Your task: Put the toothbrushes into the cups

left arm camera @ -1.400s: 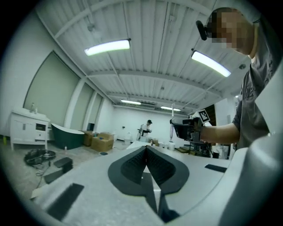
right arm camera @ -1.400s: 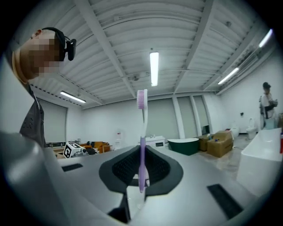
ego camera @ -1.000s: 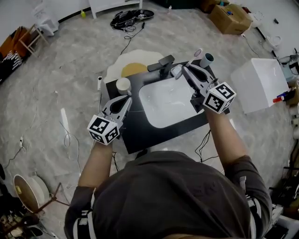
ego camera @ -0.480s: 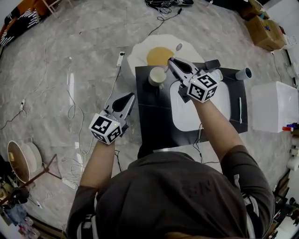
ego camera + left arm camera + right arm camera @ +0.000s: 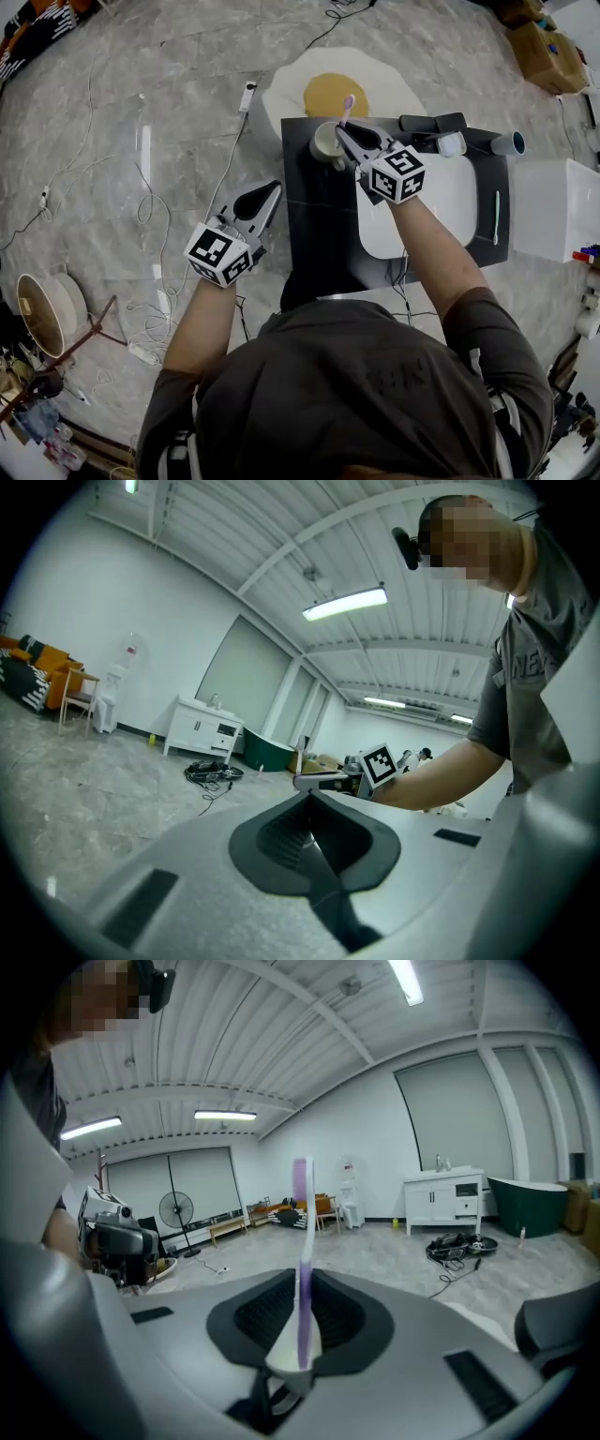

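Almost done with the first: purple-and-white toothbrush (image 5: 301, 1213) pinched upright by right hand-held gripper (image 5: 351, 135), jaws just easing apart, at cream round cup (image 5: 323, 142), upper middle. Left hand-held gripper (image 5: 267, 191) pressed together, empty. Left to do: pale toothbrush (image 5: 496, 217) lying right of centre; blue cup (image 5: 512, 142) probably unfilled.

Purple-and-white toothbrush (image 5: 303, 1241); cream cup (image 5: 322, 142); black bench (image 5: 314, 225), white basin (image 5: 459, 197) (rug (image 5: 328, 89) beyond: white, yolk-yellow centre); floor (image 5: 169, 84) grey, marble-veined.
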Demonstrator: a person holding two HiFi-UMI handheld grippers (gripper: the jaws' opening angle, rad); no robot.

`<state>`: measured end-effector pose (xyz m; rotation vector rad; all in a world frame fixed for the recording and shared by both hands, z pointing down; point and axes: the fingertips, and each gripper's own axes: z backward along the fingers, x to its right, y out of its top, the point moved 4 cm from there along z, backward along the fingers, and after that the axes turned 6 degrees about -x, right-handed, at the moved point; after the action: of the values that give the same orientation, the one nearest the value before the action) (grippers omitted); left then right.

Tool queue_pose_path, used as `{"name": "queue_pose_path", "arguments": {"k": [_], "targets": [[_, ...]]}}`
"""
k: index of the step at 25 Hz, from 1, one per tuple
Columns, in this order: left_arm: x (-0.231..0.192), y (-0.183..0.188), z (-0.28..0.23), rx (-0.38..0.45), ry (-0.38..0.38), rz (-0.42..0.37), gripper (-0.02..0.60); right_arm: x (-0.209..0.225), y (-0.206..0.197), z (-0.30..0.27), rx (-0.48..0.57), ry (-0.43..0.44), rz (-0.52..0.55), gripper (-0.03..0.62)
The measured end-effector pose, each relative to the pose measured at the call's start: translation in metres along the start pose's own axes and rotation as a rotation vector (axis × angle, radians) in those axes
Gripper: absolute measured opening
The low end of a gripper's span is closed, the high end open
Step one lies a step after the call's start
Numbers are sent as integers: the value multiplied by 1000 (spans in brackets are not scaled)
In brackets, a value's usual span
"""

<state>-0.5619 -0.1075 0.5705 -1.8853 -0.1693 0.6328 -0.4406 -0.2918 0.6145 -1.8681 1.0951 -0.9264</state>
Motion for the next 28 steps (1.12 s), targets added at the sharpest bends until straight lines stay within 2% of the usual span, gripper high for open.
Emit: {"name": "queue_pose_path", "arguments": {"k": [4, 6, 11, 16, 19, 22, 24, 28], "targets": [[3, 2, -6, -20, -33, 2, 6, -9, -4, -3, -70, 15, 13, 165], [6, 7, -14, -24, -54, -6, 6, -9, 1, 4, -60, 6, 7, 188], [25, 23, -21, -28, -156, -68, 6, -23, 26, 52, 50, -61, -14, 187], [78, 44, -43, -43, -301, -119, 6, -25, 43, 157, 170, -197, -51, 169], [129, 59, -78, -68, -380, -146, 6, -9, 45, 237, 211, -283, -67, 149], [203, 72, -131, -109, -526, -210, 6, 5, 29, 350, 277, -445, -98, 132], [261, 69, -159, -132, -625, -253, 6, 3, 4, 427, 310, -559, -121, 113], [381, 54, -184, -172, -749, -294, 6, -28, -58, 567, 297, -739, -171, 45]]}}
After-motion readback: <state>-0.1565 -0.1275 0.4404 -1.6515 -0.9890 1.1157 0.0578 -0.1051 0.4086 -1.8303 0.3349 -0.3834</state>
